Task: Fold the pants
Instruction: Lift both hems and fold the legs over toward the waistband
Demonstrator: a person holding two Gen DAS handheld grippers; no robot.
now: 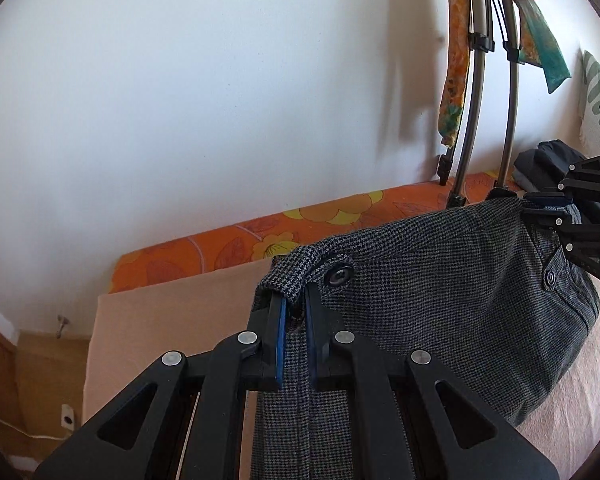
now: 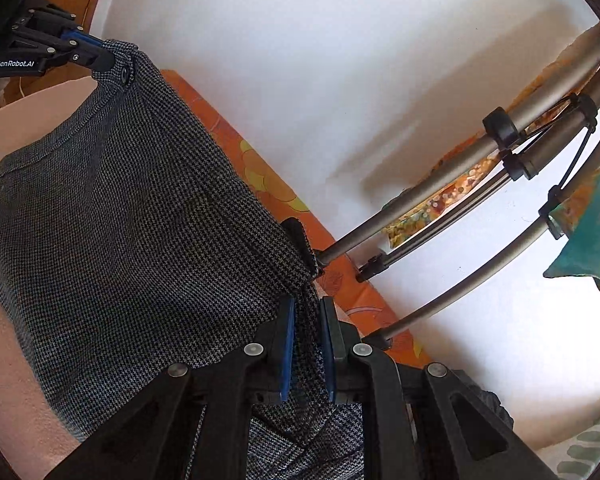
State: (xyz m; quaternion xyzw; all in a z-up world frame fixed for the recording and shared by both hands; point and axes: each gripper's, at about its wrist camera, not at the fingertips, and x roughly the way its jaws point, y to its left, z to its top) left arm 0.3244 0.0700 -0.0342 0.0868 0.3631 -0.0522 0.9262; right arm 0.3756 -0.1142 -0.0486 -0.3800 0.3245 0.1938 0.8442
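Grey houndstooth pants [image 1: 432, 264] hang stretched between my two grippers, held by the waistband above a pink surface. My left gripper [image 1: 295, 300] is shut on the waistband end beside a dark button [image 1: 339, 276]. My right gripper [image 2: 307, 308] is shut on the other waistband end. The pants also fill the right wrist view [image 2: 132, 216]. The right gripper shows at the right edge of the left wrist view [image 1: 540, 210], clamped on the cloth. The left gripper shows at the top left of the right wrist view [image 2: 100, 54]. The legs hang down out of sight.
A pink bed surface [image 1: 172, 320] lies below, with an orange flowered mattress edge [image 1: 228, 240] against the white wall. A grey metal drying rack [image 1: 476, 92] with hanging cloths stands at the right. Dark folded clothes [image 1: 548, 160] lie behind. A wooden floor [image 1: 40, 364] is at the left.
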